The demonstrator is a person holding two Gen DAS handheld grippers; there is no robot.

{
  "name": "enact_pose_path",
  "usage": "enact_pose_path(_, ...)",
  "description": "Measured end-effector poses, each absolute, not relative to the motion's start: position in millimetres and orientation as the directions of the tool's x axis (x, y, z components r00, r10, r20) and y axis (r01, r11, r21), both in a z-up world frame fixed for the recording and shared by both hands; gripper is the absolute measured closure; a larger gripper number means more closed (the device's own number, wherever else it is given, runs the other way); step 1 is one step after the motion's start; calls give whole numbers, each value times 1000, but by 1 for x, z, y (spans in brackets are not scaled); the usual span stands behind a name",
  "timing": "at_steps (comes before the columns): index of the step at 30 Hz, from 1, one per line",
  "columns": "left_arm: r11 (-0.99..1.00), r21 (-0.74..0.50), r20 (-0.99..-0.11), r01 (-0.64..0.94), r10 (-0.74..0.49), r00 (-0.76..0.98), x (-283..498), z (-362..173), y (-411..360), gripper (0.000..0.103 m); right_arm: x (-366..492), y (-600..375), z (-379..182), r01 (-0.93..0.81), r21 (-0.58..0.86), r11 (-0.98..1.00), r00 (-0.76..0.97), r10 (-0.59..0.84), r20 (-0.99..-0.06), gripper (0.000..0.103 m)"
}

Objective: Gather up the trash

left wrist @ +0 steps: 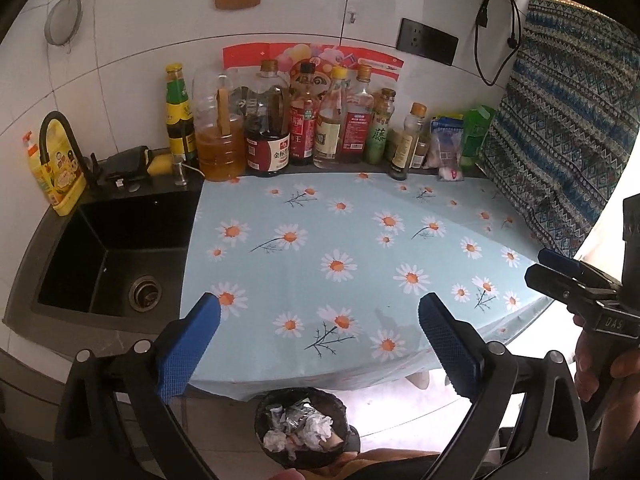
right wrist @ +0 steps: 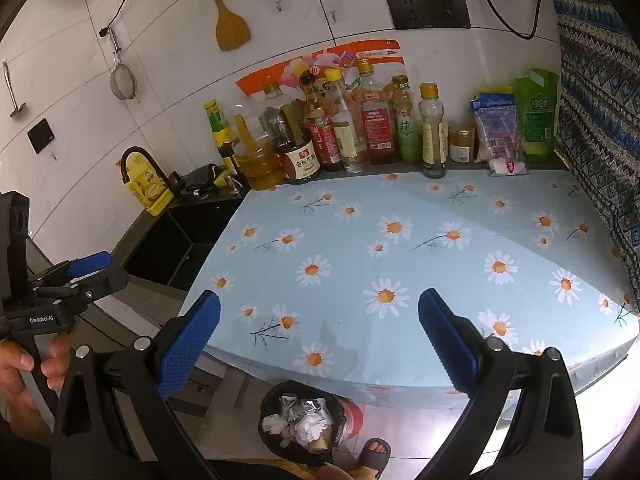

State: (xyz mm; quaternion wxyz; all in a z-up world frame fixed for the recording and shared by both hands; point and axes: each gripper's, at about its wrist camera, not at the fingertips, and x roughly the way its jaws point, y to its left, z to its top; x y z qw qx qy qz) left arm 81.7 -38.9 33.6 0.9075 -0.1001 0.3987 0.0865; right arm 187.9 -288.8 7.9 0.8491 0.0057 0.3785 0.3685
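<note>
Left gripper (left wrist: 320,312): black two-finger tool with blue textured pads, jaws spread wide with nothing between them, held above the near edge of the counter.
Right gripper (right wrist: 320,308): same black and blue build, jaws likewise wide apart and bare, also held over the near edge; in the left wrist view it shows at the far right from the side, so its gap is hard to judge there.
Small black-lined trash bin (left wrist: 301,426): stands on the tiled floor below the counter's front edge, seen between the fingers of each gripper.
Crumpled white paper and foil scraps (left wrist: 308,426): lie heaped inside the bin, up to near its rim.
Pale blue tablecloth with a white daisy print (left wrist: 360,240): covers the counter and hangs over the front edge.
Row of sauce and oil bottles (left wrist: 280,128): lines the back of the counter against the white tiled wall.
Black sink (left wrist: 116,256): sits left of the cloth, with a yellow detergent bottle (left wrist: 56,172) at its corner.
Wooden spatula (right wrist: 230,24): hangs on the wall above the bottles.
</note>
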Motion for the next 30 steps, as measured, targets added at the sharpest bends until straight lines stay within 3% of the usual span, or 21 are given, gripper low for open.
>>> enact_pose_path(30,952,-134,-761,-277,80,643,90,22,-32,7,201,-289,-3,-612,282,739,426,608,-670,5)
